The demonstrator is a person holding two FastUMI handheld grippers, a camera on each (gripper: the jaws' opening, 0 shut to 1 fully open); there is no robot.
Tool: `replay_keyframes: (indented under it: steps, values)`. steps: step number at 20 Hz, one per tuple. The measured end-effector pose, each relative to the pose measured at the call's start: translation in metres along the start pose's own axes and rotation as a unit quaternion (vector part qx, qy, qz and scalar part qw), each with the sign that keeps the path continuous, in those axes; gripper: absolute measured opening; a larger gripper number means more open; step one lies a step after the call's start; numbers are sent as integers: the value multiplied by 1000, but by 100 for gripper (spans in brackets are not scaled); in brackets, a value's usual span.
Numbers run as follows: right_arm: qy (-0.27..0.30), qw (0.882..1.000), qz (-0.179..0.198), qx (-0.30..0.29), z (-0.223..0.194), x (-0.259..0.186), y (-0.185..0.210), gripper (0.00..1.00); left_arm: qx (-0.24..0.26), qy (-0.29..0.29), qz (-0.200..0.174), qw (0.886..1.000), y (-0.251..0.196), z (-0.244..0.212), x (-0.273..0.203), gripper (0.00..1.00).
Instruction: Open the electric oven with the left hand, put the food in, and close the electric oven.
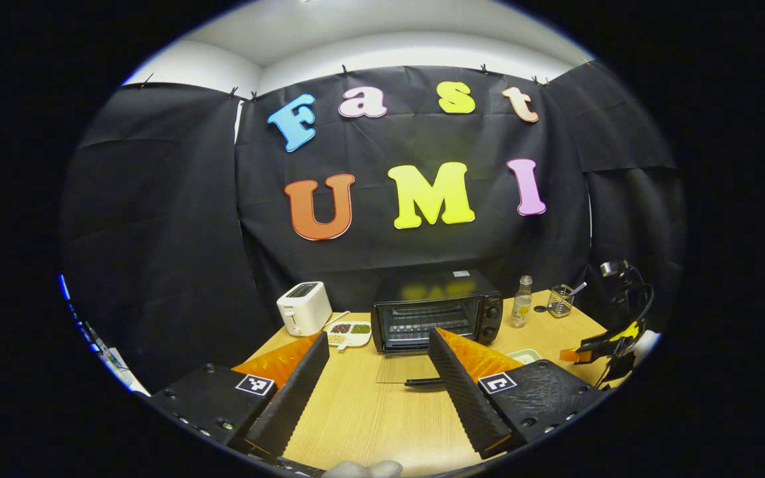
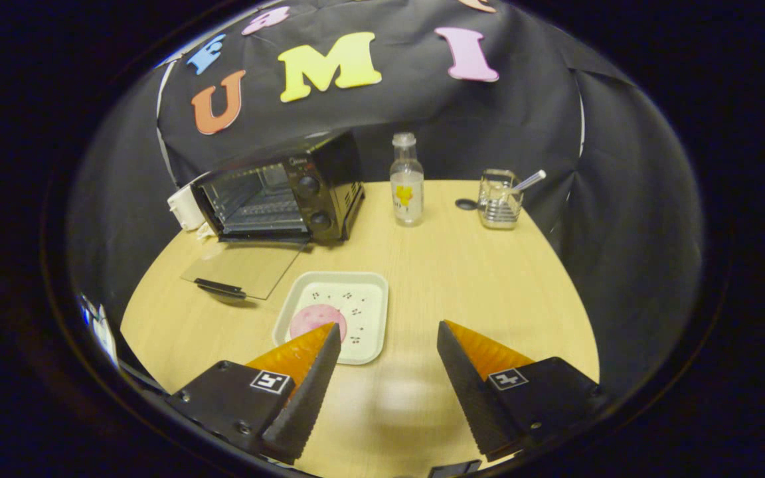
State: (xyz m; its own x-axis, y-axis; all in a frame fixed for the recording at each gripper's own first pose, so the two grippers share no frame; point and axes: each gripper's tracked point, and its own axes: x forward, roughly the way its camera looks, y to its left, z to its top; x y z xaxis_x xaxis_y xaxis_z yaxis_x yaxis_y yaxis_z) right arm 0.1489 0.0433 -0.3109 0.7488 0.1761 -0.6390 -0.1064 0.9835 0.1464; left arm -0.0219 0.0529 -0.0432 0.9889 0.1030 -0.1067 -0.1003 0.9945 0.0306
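Observation:
The black electric oven [image 1: 435,312] [image 2: 276,192] stands at the back of the table, its glass door [image 2: 243,269] folded down flat and the door handle [image 1: 424,382] toward me. A round pink piece of food [image 2: 318,320] lies on a white square plate [image 2: 369,292] in front of the oven. My left gripper [image 1: 379,345] is open, held back from the door handle with nothing between its fingers. Open as well, my right gripper [image 2: 389,332] hovers just right of the plate, its left finger close to the food.
A white toaster [image 1: 303,307] and a small dish of beans [image 1: 349,332] sit left of the oven. A clear bottle [image 2: 406,189] and a wire holder [image 2: 499,199] stand to its right. Black cloth walls surround the round wooden table [image 2: 475,265].

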Motion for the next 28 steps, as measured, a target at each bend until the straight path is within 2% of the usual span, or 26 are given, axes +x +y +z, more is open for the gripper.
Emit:
replay_keyframes:
  steps: [5, 10, 11, 12, 13, 14, 15, 16, 17, 18, 19, 21, 26, 28]
  values:
    - [61, 998, 25, -2, -11, 60, 2, 79, -10, 4, 42, 999, 3, 11, -2, 96]
    - [111, 993, 43, 1, -15, 87, 10, 68, -8, 15, 79, 997, 11, 10, 4, 96]
    - [125, 991, 43, -3, -19, 91, 11, 59, -9, 18, 85, 996, 13, 8, 5, 96]
    - [125, 991, 41, -6, -16, 91, 11, 55, -10, 20, 90, 996, 15, 8, 5, 96]
    - [140, 989, 44, -10, -17, 99, 12, 48, -10, 19, 94, 995, 16, 9, 5, 96]
    - [148, 988, 41, -10, -18, 92, 12, 46, -10, 18, 99, 995, 17, 9, 5, 96]
    - [165, 986, 31, -14, -22, 98, 8, 29, -11, 18, 101, 995, 17, 8, 7, 96]
    - [171, 985, 25, -16, -18, 95, 5, 28, -11, 19, 104, 994, 16, 5, 6, 96]
    - [180, 983, 23, -17, -20, 98, 4, 19, -13, 22, 106, 994, 16, 2, 8, 96]
    - [193, 981, 22, -19, -18, 96, 4, 19, -17, 26, 107, 994, 15, -1, 9, 96]
    - [201, 979, 23, -13, -17, 98, 3, 14, -24, 26, 106, 994, 13, -2, 10, 97]
    - [214, 976, 39, 31, -14, 97, 3, 4, -35, 22, 104, 994, 7, 0, 11, 96]
    - [232, 961, 102, 108, -13, 97, 1, 1, -44, 11, 121, 992, 11, 4, 13, 96]
    - [229, 952, 134, 154, -14, 96, 4, 1, -48, 10, 128, 991, 12, 6, 12, 96]
